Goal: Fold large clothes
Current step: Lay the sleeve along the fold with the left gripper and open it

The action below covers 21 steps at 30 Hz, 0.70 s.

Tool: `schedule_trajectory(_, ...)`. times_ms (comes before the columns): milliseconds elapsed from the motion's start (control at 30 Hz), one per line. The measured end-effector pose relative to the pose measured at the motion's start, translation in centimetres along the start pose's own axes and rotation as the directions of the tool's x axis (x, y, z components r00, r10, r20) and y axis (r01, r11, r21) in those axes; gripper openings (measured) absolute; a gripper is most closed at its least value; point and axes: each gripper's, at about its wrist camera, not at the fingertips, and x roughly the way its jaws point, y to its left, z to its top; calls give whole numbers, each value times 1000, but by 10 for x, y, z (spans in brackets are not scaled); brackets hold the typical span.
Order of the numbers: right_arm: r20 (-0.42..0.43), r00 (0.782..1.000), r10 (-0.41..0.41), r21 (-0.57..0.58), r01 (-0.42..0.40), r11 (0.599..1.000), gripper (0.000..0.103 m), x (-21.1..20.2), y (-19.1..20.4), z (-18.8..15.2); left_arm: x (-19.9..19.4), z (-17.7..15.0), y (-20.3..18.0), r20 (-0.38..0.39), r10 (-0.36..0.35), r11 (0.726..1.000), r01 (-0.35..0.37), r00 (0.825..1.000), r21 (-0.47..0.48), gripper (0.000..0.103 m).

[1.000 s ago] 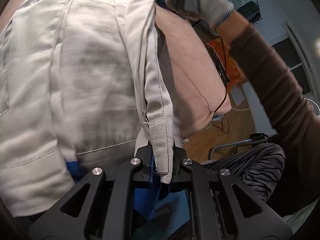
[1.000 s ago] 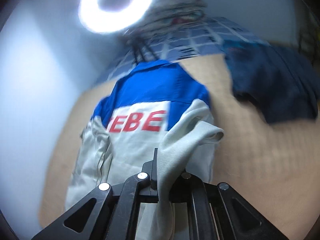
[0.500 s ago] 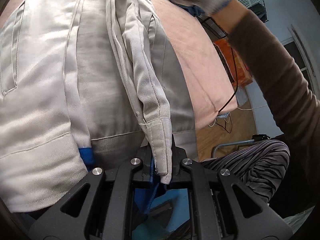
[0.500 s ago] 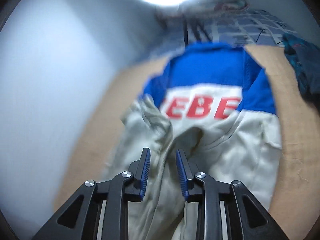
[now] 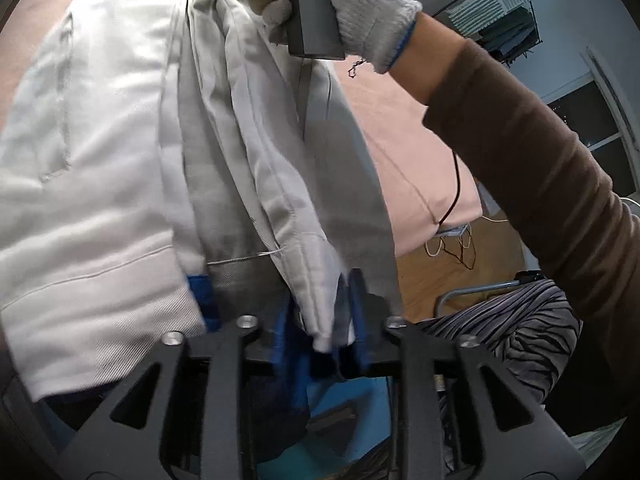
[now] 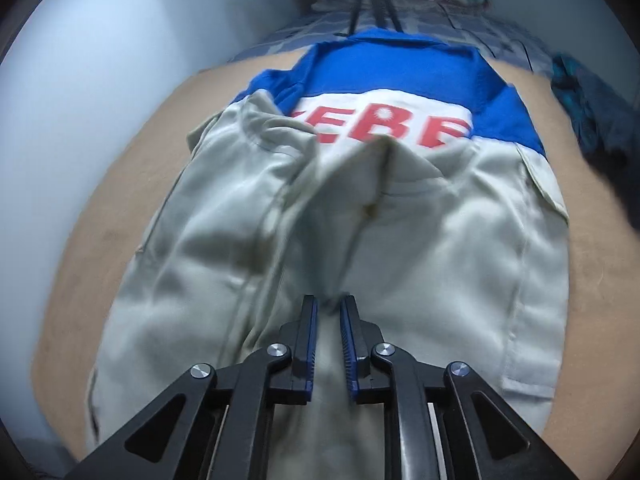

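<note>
A grey work jacket [image 6: 420, 240] with a blue yoke and red letters lies flat on a tan bed cover [image 6: 120, 220]. My right gripper [image 6: 329, 312] hangs low over its middle. Its jaws are closing around a raised fold of grey cloth, with a narrow gap still showing. In the left wrist view the same jacket [image 5: 100, 160] fills the left side. Its grey sleeve [image 5: 280, 184] runs down to my left gripper [image 5: 320, 320]. Those jaws are opening, and the blurred cuff sits loose between them. A gloved hand [image 5: 360, 4] holds the right gripper's handle at the top.
A dark blue garment [image 6: 592, 112] lies on the bed at the right. A lamp's tripod legs [image 6: 372, 4] and a checked blanket stand beyond the collar. A brown-sleeved arm [image 5: 540, 184] and striped trousers [image 5: 520, 328] fill the right of the left wrist view, above wooden floor.
The right gripper let go of the sleeve, sank toward the jacket and now straddles a fold at its middle. The left jaws have spread off the cuff they pinched.
</note>
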Motion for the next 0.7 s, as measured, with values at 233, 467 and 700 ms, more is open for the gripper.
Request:
schedule_trajectory(233,169,986,6,64,-17,998,13,-51,-12,16,-35,-6,5,92,10,999,-13,996,33,31)
schedule_trajectory(467,148,987,-61,111,45,993,13,-5,-16,47,-51,-4,20,152,39,999,-39,988,-3,31)
schedule_trajectory(700,49,999,2,91,-7,996,21,33,-7,61,-58,-5,19,207,94,994,-101,974,27,31)
